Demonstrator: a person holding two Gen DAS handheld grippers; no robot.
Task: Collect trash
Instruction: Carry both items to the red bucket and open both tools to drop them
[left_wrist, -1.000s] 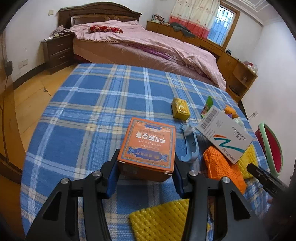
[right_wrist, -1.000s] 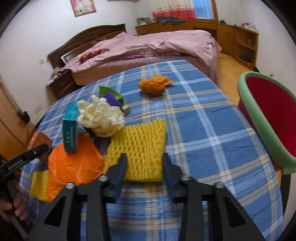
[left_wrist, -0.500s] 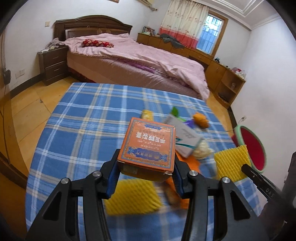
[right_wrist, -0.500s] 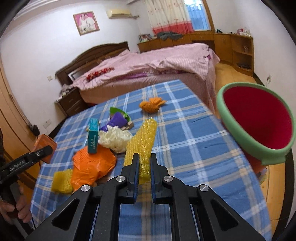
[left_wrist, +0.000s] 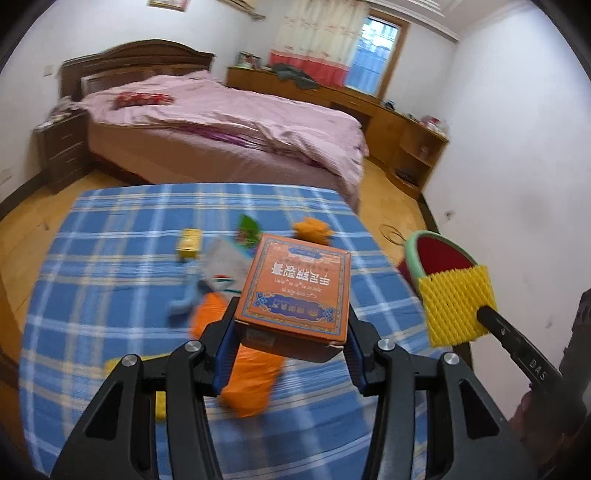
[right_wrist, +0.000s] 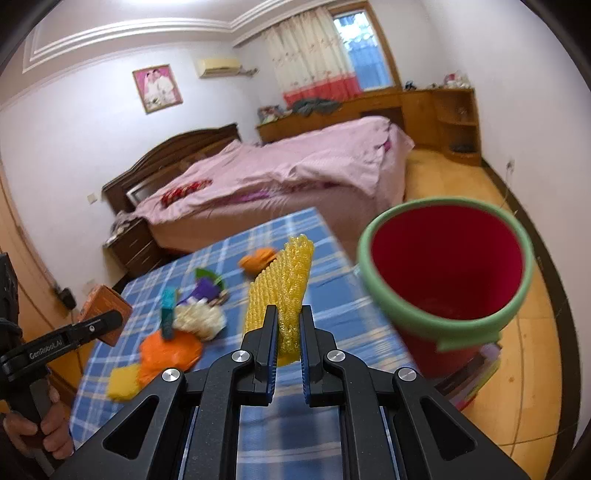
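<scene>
Both loads are hanging above the table (left_wrist: 110, 229): the right hand-held gripper (right_wrist: 288, 343) is pinching yellow foam (right_wrist: 284, 280) beside the bin (right_wrist: 447, 266), the left hand-held gripper (left_wrist: 288, 350) is clamping an orange box (left_wrist: 295, 291); dropping foam in looks next.

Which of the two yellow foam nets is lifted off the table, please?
The yellow foam net clamped in the right tongs, beside the red bin. The other yellow net lies flat on the blue plaid tablecloth.
</scene>
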